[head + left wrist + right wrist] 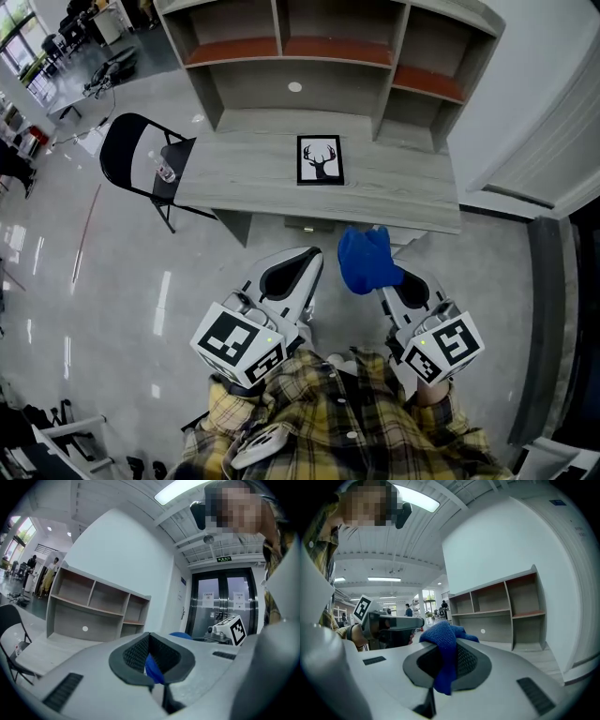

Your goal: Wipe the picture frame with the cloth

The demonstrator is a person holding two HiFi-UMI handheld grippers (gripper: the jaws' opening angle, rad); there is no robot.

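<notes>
- The blue cloth [366, 261] looks soft, light and limp. The right gripper [401, 287] has its jaws clamped on a fold, with the rest bunched above the pads.
- The left gripper [295, 270] has its jaws pressed together, with nothing held that I can make out.
- The picture frame [320, 159], a stag silhouette, lies flat mid-desk [234, 178], at twelve o'clock from both grippers and well apart from them.
- I judge the frame light, stiff, perhaps glazed, and likely to slide under wiping. Steadying its nine o'clock border with the left gripper seems wise.
</notes>
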